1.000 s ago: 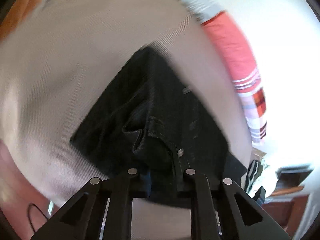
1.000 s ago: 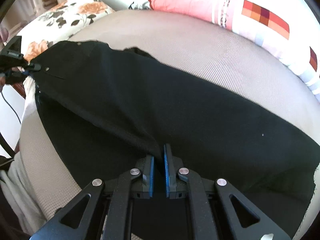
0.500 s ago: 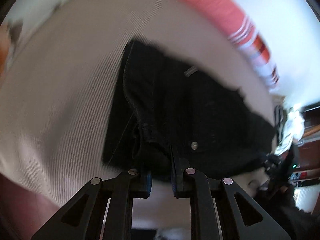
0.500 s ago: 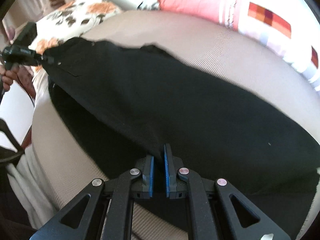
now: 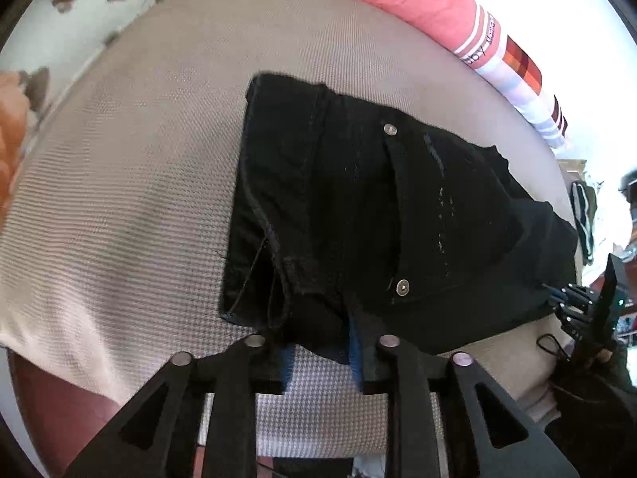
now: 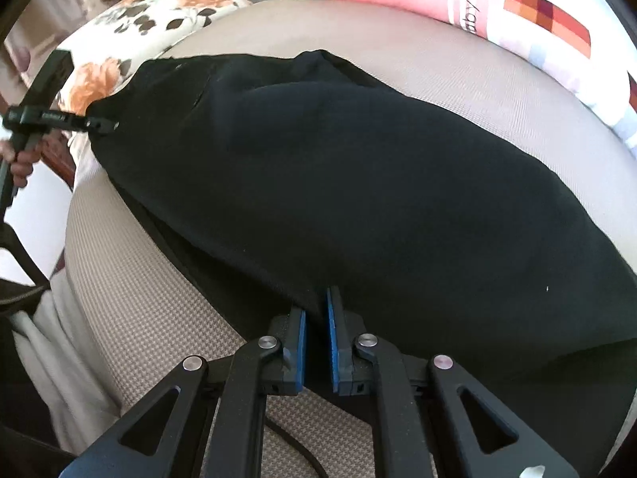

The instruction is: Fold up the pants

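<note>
Black pants (image 5: pixel 378 215) lie across a beige cushion (image 5: pixel 131 183), waistband with two metal buttons facing the left wrist view. My left gripper (image 5: pixel 320 348) has its jaws parted around the near waistband edge, which lies between the blue pads. In the right wrist view the pants (image 6: pixel 378 183) stretch wide across the cushion. My right gripper (image 6: pixel 316 318) is shut on the near edge of a leg. The left gripper (image 6: pixel 59 117) also shows at the far left, at the waistband corner. The right gripper (image 5: pixel 573 302) shows at the right edge of the left wrist view.
A pink and white pillow (image 5: pixel 458 28) lies along the far side of the cushion (image 6: pixel 167 318). A floral pillow (image 6: pixel 159 12) sits at the far left. Dark furniture shows beyond the right edge (image 5: pixel 629 199).
The left gripper's jaws have opened from a tight pinch on the waistband. The waistband has settled flatter on the cushion. The right gripper still holds the leg.
</note>
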A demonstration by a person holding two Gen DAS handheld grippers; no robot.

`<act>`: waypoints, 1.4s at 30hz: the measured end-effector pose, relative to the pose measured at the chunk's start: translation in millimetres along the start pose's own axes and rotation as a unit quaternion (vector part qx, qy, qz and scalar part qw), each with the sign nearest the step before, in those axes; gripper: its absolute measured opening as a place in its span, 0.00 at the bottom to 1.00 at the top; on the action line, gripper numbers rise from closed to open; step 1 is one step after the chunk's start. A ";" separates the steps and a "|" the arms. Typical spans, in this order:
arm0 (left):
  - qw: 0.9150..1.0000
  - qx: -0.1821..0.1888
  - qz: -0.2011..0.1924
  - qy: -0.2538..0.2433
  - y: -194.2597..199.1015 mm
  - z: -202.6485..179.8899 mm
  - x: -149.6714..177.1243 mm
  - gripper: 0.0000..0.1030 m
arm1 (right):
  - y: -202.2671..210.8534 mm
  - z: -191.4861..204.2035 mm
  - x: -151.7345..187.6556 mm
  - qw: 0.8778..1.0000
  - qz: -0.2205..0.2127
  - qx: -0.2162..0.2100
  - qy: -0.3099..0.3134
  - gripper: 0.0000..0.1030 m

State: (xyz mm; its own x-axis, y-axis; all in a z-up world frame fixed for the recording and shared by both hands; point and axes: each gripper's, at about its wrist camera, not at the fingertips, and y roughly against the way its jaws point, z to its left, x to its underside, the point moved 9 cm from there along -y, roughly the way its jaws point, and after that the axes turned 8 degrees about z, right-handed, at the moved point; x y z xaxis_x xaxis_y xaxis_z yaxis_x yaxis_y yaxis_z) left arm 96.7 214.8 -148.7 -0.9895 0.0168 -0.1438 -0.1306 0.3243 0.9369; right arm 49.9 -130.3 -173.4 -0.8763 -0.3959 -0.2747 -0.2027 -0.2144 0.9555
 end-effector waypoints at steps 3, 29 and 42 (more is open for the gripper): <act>0.996 -0.080 -0.023 -0.021 18.6 7.5 3.2 0.62 | 0.7 1.4 1.6 1.000 -0.005 0.007 0.003 0.10; 0.899 -0.042 -0.052 -0.433 -92.7 -317.0 34.8 0.55 | 32.7 -16.8 -31.2 0.987 -0.065 -0.079 -0.124 0.13; 0.931 -0.035 -0.058 -0.360 -102.8 -325.4 9.2 0.05 | 71.3 -107.7 10.6 0.953 -0.114 -0.095 -0.265 0.37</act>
State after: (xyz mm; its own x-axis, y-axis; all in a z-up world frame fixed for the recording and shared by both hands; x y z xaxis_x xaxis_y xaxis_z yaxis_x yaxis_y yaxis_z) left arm 80.7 -126.1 -142.7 -0.6740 0.6231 -0.3968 -0.2620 0.3005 0.9171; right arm 73.2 -245.9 -119.8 -0.9270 0.1755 -0.3314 -0.3749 -0.4182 0.8274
